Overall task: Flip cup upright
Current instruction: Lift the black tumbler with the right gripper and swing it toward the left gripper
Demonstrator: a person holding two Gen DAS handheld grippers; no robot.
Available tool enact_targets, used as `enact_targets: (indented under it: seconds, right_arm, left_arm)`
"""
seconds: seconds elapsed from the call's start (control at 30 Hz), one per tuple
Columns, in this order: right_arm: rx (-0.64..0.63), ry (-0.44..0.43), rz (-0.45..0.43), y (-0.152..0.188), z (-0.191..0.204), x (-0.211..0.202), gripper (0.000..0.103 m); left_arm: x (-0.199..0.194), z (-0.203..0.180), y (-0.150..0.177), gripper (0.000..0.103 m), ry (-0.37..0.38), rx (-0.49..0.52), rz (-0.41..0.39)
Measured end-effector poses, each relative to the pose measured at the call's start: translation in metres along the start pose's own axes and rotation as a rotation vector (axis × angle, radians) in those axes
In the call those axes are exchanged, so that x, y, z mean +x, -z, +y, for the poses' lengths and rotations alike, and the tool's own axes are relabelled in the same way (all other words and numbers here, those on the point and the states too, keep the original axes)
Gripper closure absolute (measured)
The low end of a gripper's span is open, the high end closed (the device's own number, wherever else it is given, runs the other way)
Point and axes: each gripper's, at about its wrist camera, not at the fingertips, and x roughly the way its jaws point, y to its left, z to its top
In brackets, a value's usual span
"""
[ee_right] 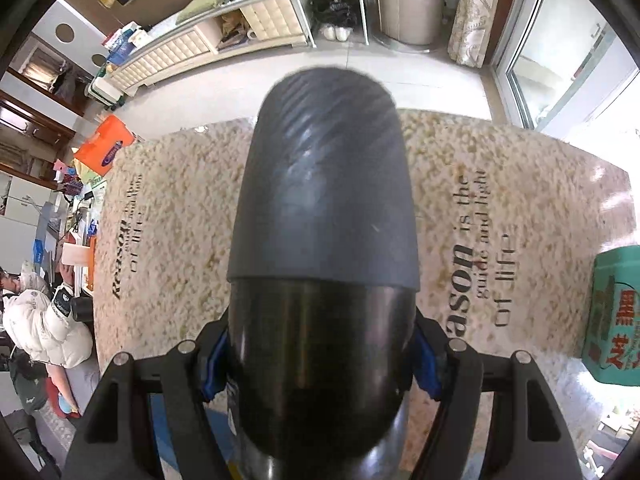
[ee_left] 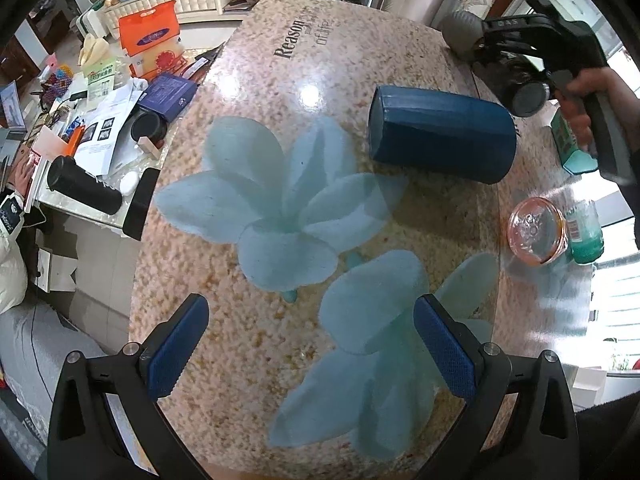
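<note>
A dark blue cup (ee_left: 440, 132) lies on its side on the speckled floral table (ee_left: 256, 92). My left gripper (ee_left: 312, 344) is open and empty, hovering over the near part of the table, well short of the blue cup. My right gripper (ee_right: 320, 360) is shut on a black cup with a grey ribbed top (ee_right: 324, 220), held lengthwise above the table. The left wrist view shows that gripper (ee_left: 496, 52) and the grey end of the cup (ee_left: 460, 34) lifted at the far right, beyond the blue cup.
A clear orange-rimmed glass dish (ee_left: 536, 232) and a green bottle (ee_left: 584, 232) sit at the table's right edge. A green box (ee_right: 616, 316) stands at the right. A cluttered side desk (ee_left: 100, 120) lies to the left, with a seated person (ee_right: 44, 320).
</note>
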Motion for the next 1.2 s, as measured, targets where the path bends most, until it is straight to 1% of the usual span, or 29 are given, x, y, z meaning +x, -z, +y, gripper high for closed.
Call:
enact_targets:
  seconds: [0.07,0.13,0.27,0.5,0.73,0.87,1.03,1.2]
  right_arm:
    - [-0.018,0.004,-0.013,0.008,-0.006,-0.014,0.033]
    - [-0.024,0.0,-0.017,0.013,-0.009,-0.018,0.033]
    - [0.007,-0.036,-0.02,0.024,-0.021,-0.018,0.034]
    - [-0.008,-0.045,-0.065,0.041,-0.021,-0.038,0.034]
    - [0.006,-0.094,-0.106,0.059,-0.021,-0.074,0.033]
    - [0.0,-0.107,-0.147,0.082,-0.013,-0.1,0.033]
    - [0.006,-0.124,-0.193,0.127,-0.011,-0.135,0.033]
    - [0.036,-0.131,-0.217,0.168,-0.01,-0.154,0.033]
  left_arm:
    - [-0.001,-0.001,0.0,0.0,0.003,0.001,-0.002]
    - [-0.002,-0.003,0.0,0.0,0.004,0.004,-0.004]
    - [-0.005,-0.004,0.001,0.0,0.0,0.016,-0.008]
    - [-0.007,-0.005,0.001,0.0,0.0,0.016,-0.011]
    - [-0.02,-0.018,-0.004,0.0,0.016,0.079,-0.04]
    - [-0.027,-0.026,-0.008,0.0,0.027,0.126,-0.06]
    - [-0.033,-0.029,-0.011,0.0,0.028,0.176,-0.084]
    - [-0.037,-0.026,-0.011,0.0,0.03,0.21,-0.095]
